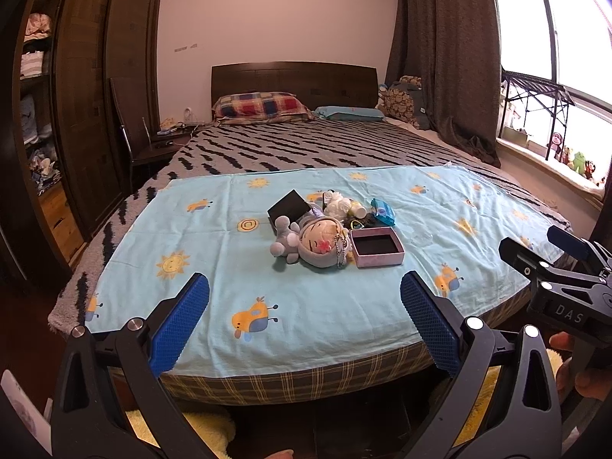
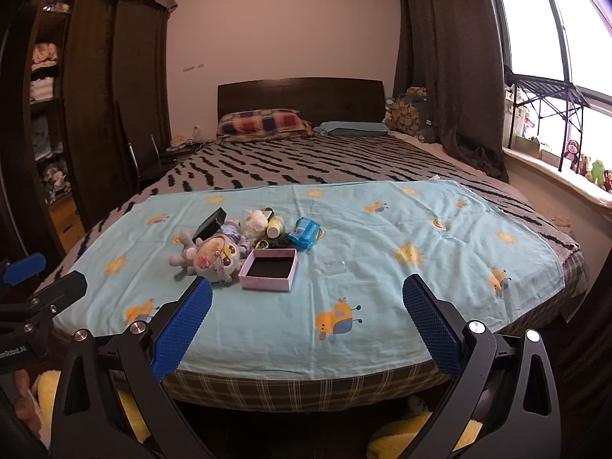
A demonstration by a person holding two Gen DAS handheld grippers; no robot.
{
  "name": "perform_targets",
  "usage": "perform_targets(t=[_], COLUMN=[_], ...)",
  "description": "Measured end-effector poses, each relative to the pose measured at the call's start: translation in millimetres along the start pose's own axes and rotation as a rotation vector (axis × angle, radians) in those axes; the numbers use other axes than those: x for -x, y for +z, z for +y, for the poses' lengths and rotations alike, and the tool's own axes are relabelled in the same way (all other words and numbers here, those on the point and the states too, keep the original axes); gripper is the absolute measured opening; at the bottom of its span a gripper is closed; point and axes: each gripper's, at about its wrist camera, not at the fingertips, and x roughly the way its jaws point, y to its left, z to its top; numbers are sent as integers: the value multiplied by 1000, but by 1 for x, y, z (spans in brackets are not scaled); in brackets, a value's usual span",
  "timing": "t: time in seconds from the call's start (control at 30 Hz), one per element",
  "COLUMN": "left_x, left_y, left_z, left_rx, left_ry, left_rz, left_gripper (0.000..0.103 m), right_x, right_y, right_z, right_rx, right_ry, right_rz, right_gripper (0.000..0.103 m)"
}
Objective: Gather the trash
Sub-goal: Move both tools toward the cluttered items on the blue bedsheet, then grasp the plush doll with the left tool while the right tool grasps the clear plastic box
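Both tools, left [image 1: 305, 317] and right [image 2: 307, 319], hung open and empty at the bed's [image 1: 306, 382] foot, likely surveying; the clutter pile [image 1: 329, 225] sat mid-sheet [image 1: 229, 267], beyond reach.

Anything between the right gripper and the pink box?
Only bare blue sheet between the open right gripper and the pink box, seen in the right wrist view.

A light blue sheet [image 1: 306, 306] printed with yellow suns and orange giraffes covers a grey blanket [image 1: 306, 149] with black zigzags. Pink box [image 1: 376, 248], black inside. Blue packet [image 1: 383, 212]. Grey plush toy [image 1: 285, 243]. Red-blue-yellow checked pillow [image 1: 262, 106].
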Motion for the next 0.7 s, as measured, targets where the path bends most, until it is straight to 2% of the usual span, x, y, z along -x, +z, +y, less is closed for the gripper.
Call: perform_targets(t=[0.17, 0.37, 0.6, 0.7], left_x=[-21, -51, -88, -106], left_y=[-9, -16, -17, -14], left_z=[2, 10, 15, 17], left_rx=[1, 10, -14, -7], left_ry=[-16, -30, 5, -33], left_rz=[38, 71, 90, 103], left_gripper=[95, 95, 94, 92], right_x=[-20, -49, -92, -107], right_y=[-12, -21, -26, -25], right_z=[-5, -3, -20, -24], right_rx=[-29, 0, -121, -125], right_ry=[24, -45, 21, 11], right_rz=[23, 45, 123, 118], right_gripper=[100, 100, 100, 100])
